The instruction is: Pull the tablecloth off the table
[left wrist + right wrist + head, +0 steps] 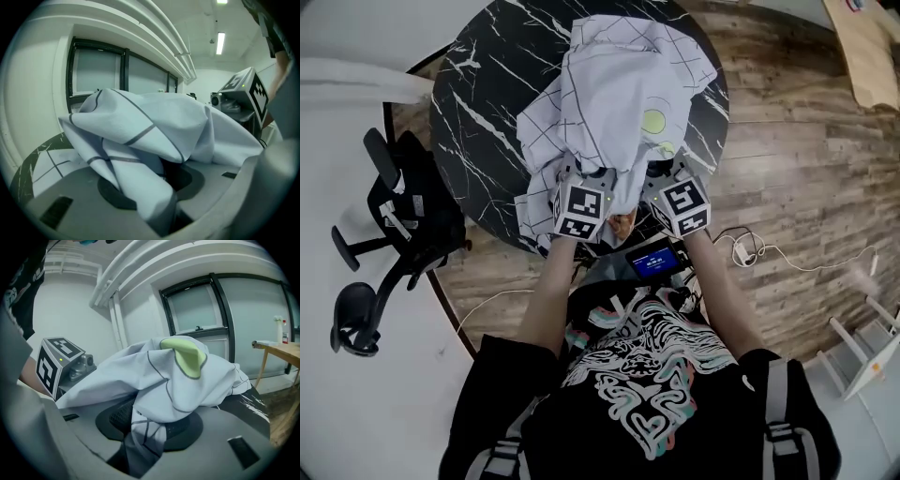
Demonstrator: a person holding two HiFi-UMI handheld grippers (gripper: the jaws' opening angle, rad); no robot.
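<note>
The cloth (614, 89) lies bunched on the round desk (478, 122), its length running from the near edge to the far. Left tongs (574, 176) and right tongs (667, 171) each clamp its near end.

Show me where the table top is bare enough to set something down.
Widest bare patch: the left side of the table, between its rim and the bunched tablecloth. A thin strip shows along the right rim. Crowded: the near edge, where the left hand-held gripper and right hand-held gripper clamp the cloth.
</note>
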